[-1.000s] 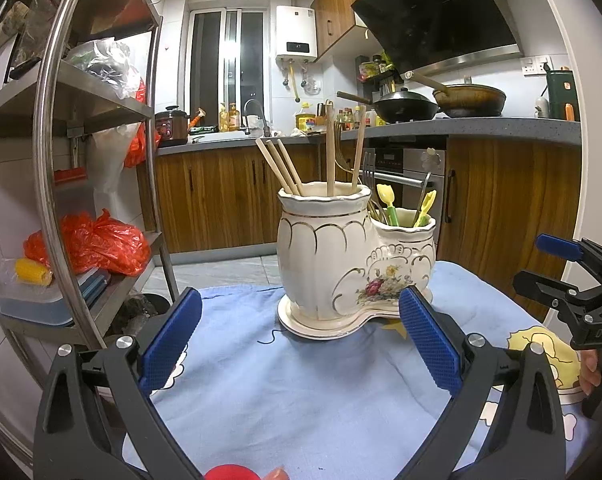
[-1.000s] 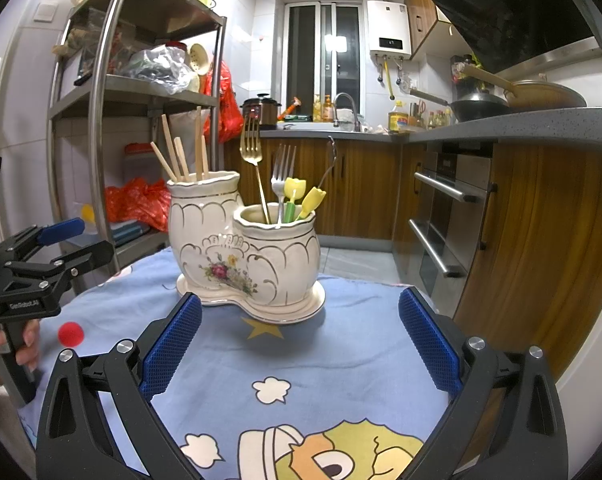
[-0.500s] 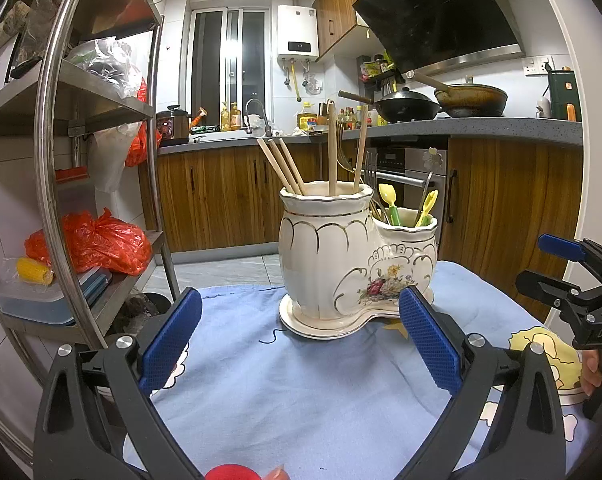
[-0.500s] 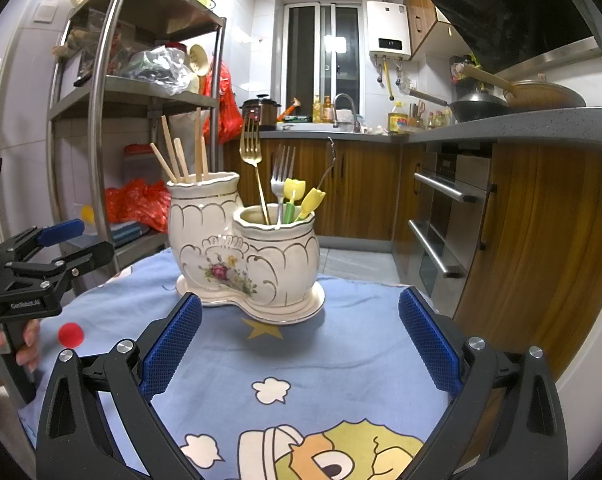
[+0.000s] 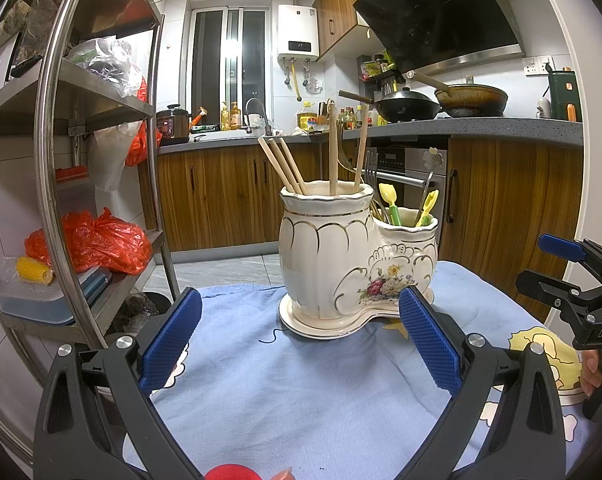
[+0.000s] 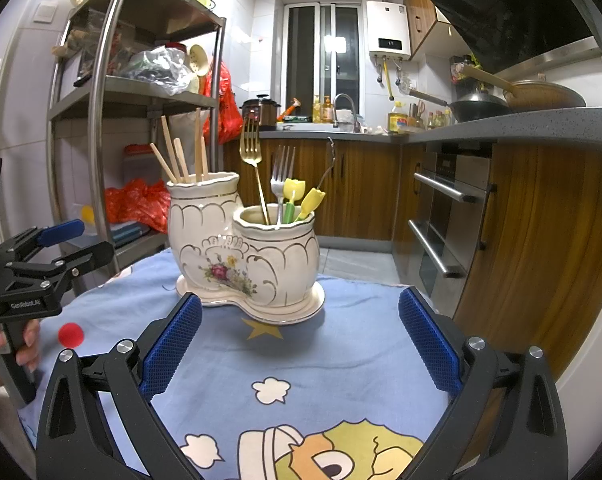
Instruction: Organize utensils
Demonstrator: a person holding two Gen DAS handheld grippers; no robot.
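Blue cloth (image 6: 341,352) w/ holder (image 6: 245,248): chopsticks (image 6: 181,160), forks (image 6: 281,176)

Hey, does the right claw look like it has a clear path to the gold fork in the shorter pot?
Probably yes. The right claw is open and empty, facing the shorter pot over bare cloth. The gold fork stands above the rim, taller than the silver fork beside it, so its head looks free to pinch.

Blue cartoon cloth (image 6: 325,360) – red ball (image 6: 70,334) – metal shelving rack (image 5: 61,128).
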